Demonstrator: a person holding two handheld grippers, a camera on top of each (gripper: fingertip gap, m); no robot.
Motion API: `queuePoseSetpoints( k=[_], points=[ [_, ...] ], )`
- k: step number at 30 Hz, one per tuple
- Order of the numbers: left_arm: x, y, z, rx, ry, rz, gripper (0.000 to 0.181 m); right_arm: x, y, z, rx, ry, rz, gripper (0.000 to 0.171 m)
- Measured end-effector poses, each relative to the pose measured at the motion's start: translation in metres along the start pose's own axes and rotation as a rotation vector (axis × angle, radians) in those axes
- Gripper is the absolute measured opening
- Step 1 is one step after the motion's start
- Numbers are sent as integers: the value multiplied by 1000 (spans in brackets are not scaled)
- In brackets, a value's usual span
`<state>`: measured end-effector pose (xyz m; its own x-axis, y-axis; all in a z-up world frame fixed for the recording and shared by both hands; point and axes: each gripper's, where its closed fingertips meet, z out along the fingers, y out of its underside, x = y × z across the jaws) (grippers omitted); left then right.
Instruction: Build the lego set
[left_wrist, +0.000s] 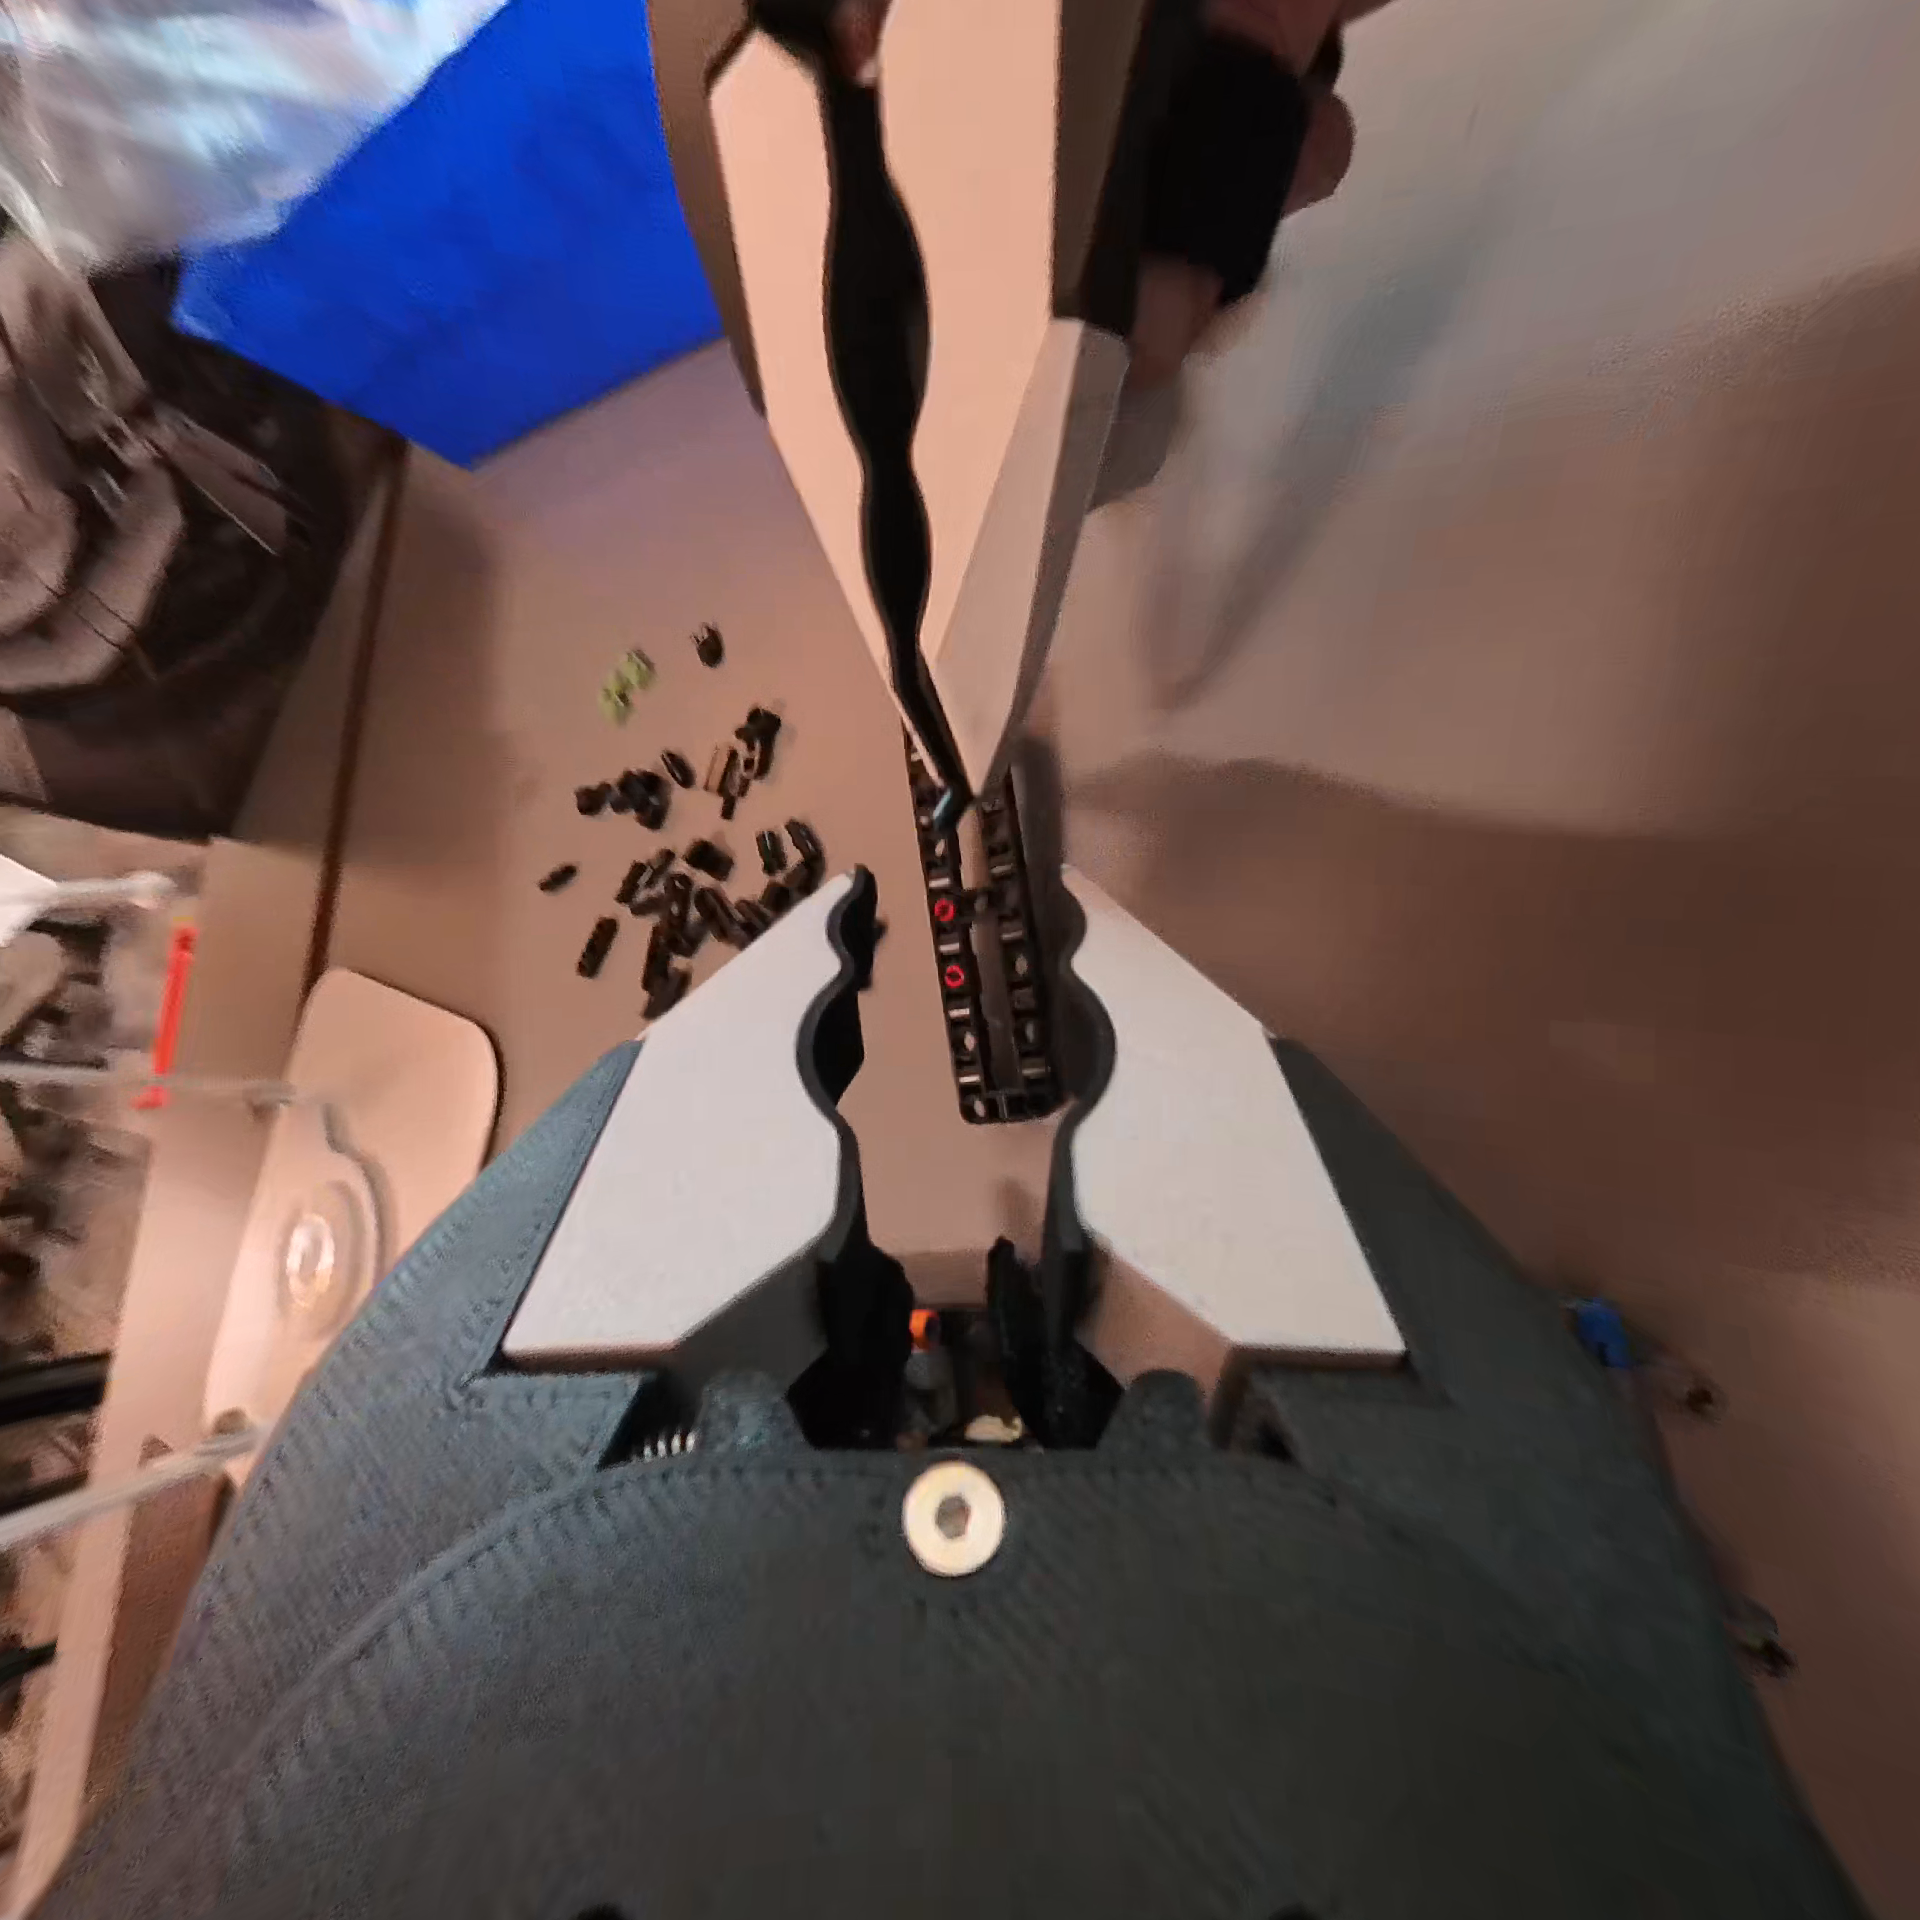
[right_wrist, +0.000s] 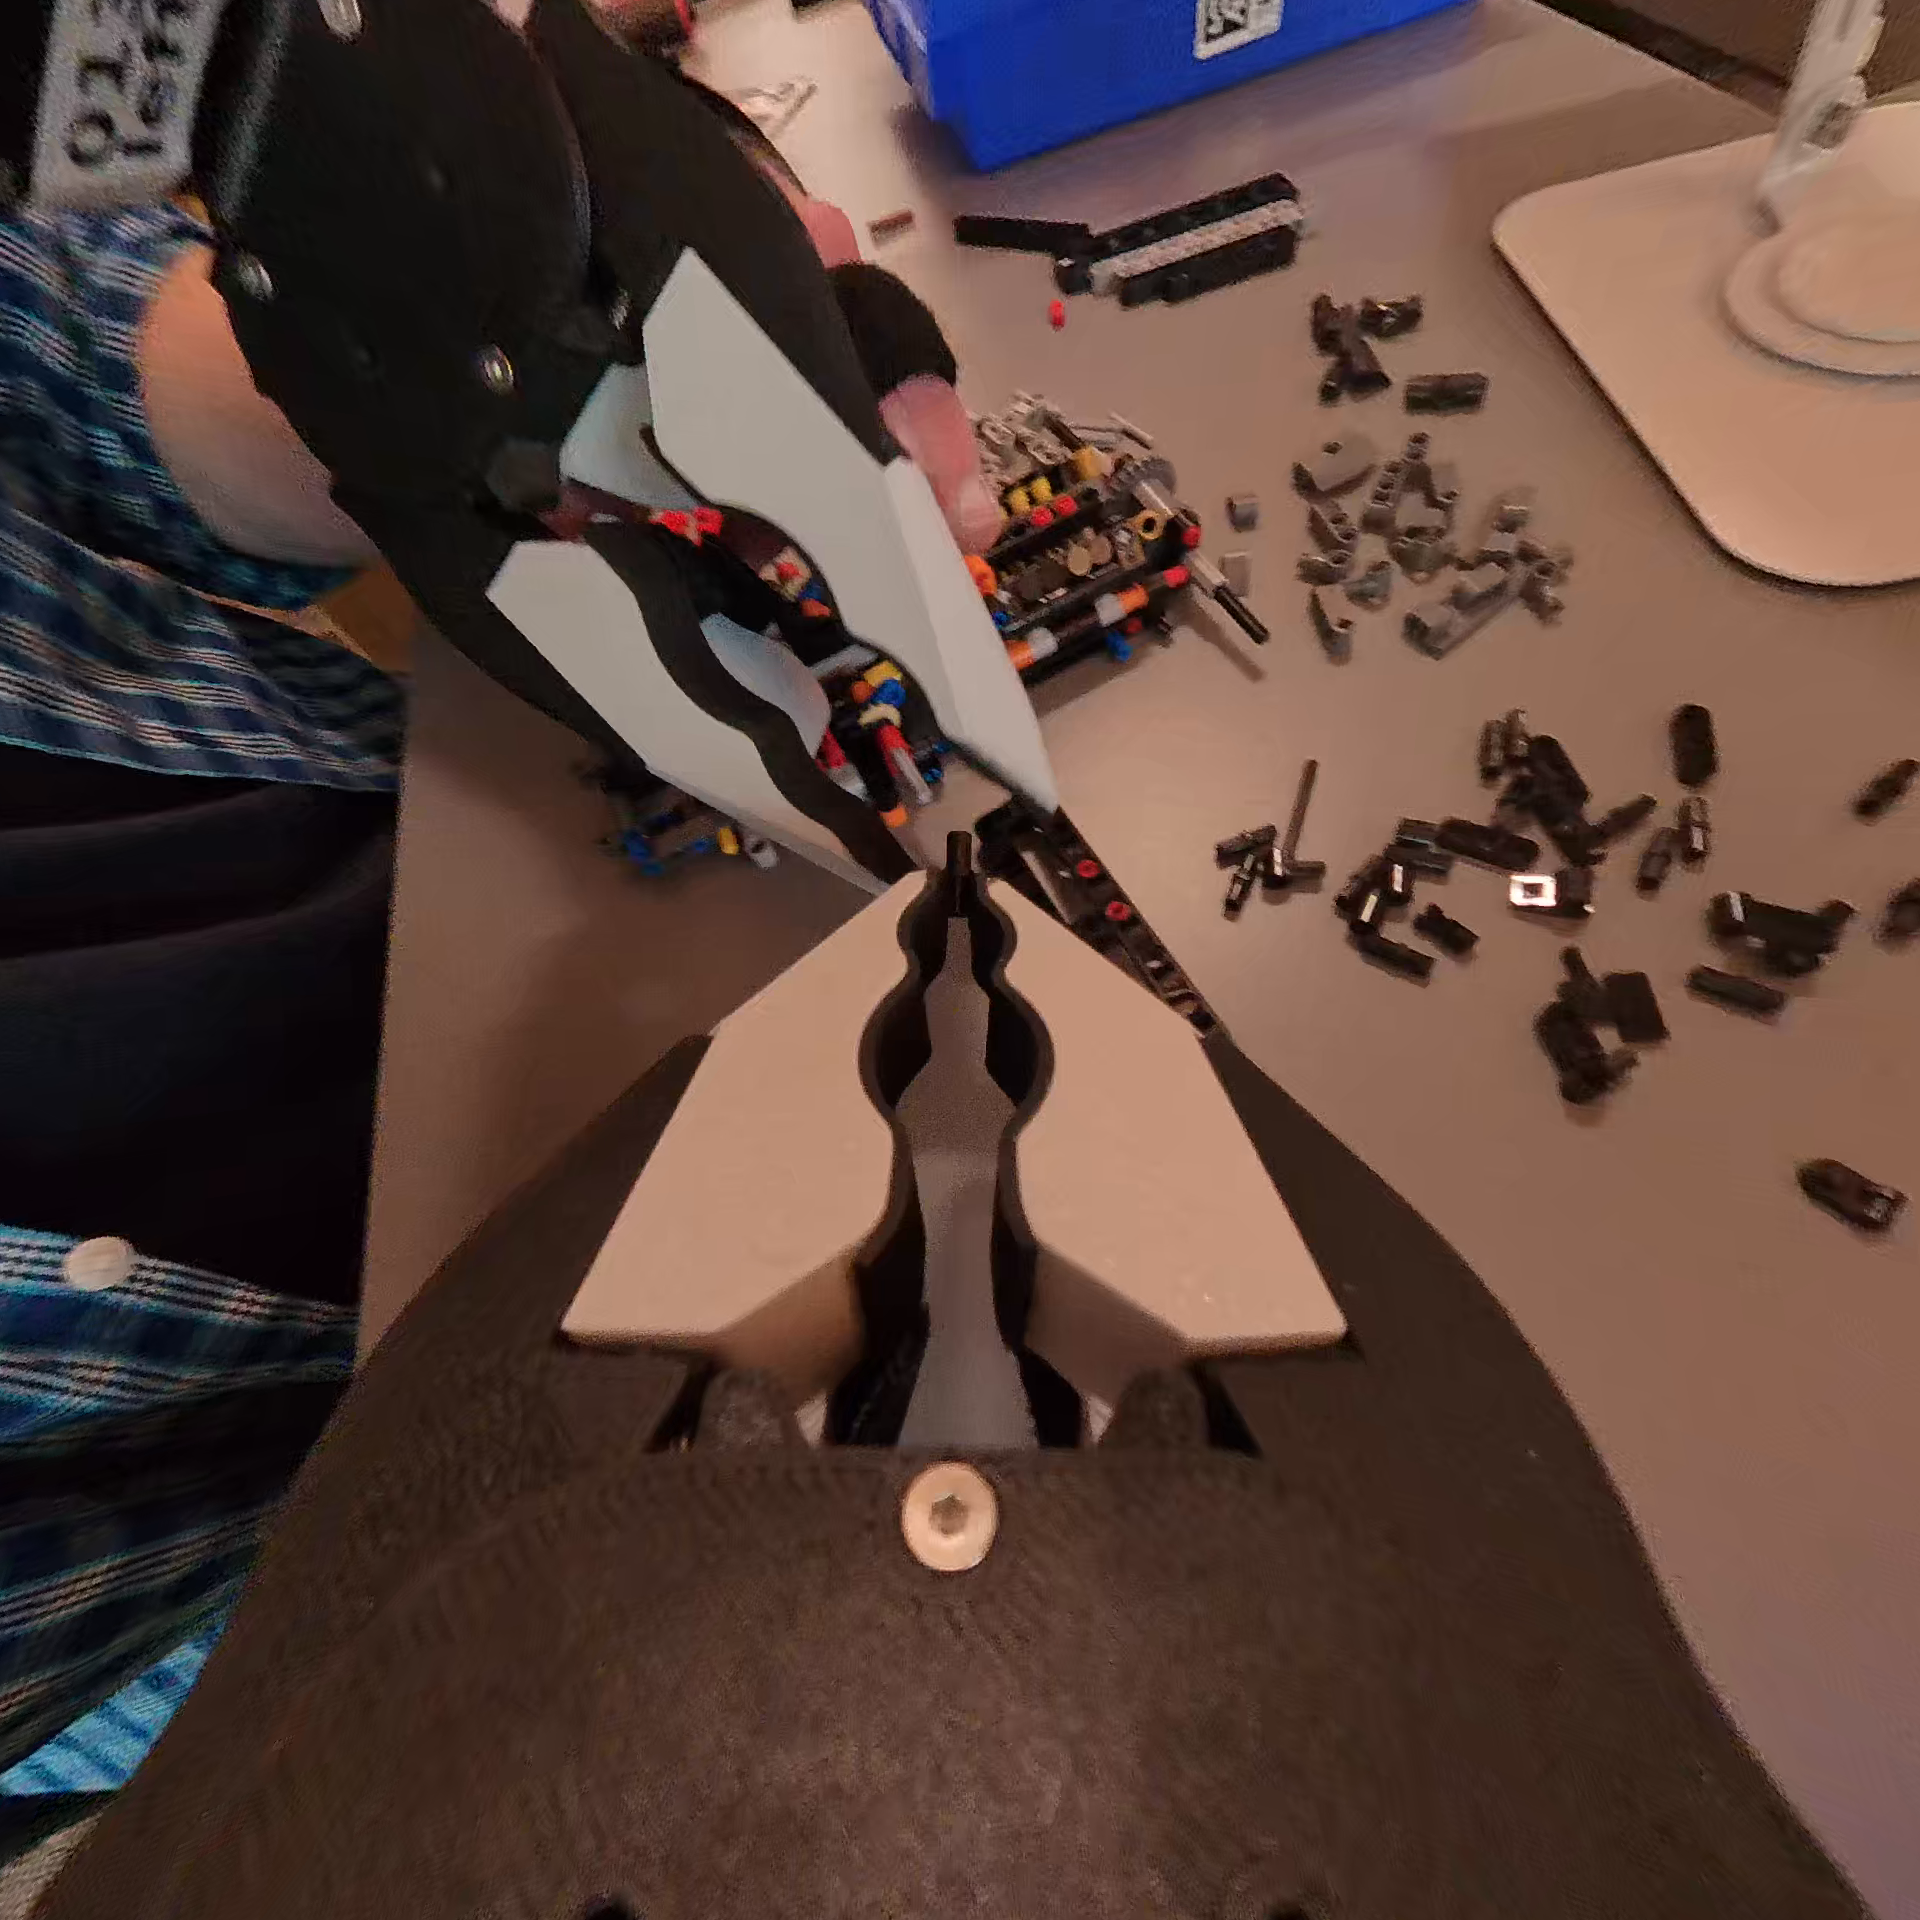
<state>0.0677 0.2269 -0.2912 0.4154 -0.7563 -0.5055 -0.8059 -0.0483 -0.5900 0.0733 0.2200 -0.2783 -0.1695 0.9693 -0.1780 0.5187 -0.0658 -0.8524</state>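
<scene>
Frame: black rectangular plastic lego beam frame (left_wrist: 997, 977), with rows of holes and two red-ringed holes, sits between the fingers of the left gripper (left_wrist: 968, 883), its far end toward the right gripper.
Left gripper: jaws stand apart with the frame between them; the right-hand finger looks to be touching the frame's edge and a strip of table shows on the other side, so I cannot tell whether it truly clamps.
Right gripper: the right gripper (right_wrist: 958, 883) has its tips pinched on a small black plastic connector pin (right_wrist: 958, 857), close to the frame's far end.
Handling, frame: likely light and stiff; the long side rails look the safest hold, near the middle, leaving the end holes free.
Handling, pin: tiny, smooth and round, so probably prone to twisting or popping out of the tips; a grip on its rear half would leave the front free to enter a hole.
Surroundings: loose small black lego pieces (left_wrist: 686, 873) lie on the tan table (left_wrist: 1455, 935) left of the frame; a blue box (left_wrist: 468, 260) stands far left.
Model: partly built multicoloured lego assembly (right_wrist: 1091, 551) sits farther off, with grey pieces (right_wrist: 1423, 540) to its right.
</scene>
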Motion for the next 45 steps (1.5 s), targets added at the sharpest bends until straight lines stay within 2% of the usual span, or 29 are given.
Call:
queuePoseSetpoints(
  k=[1,4,10,17,22,28,36,40,45],
  points=[
    [2,-4,-1,18,-7,30,26,-3,-2,0,8,-24,8,1],
    [2,-8,-2,28,-51,105,13,-10,-6,-1,16,-77,27,1],
    [1,-10,-6,54,-112,163,2,-14,-8,0,23,-111,62,1],
    [-6,-10,-8,90,-116,64,1,-9,-19,-1,81,-86,84,2],
    [-14,-12,-12,144,-116,-12,1,-6,-21,-4,120,-80,91,9],
    [-12,-14,-13,170,-96,-28,1,-8,-27,-4,161,-104,97,1],
    [-11,-13,-11,174,-46,-77,2,-7,-26,-6,153,-90,82,1],
    [-10,-10,-10,163,-45,-79,8,-9,-26,-7,152,-98,85,1],
    [-11,-14,-13,153,-108,12,6,-8,-25,-7,135,-101,105,1]
  ],
)
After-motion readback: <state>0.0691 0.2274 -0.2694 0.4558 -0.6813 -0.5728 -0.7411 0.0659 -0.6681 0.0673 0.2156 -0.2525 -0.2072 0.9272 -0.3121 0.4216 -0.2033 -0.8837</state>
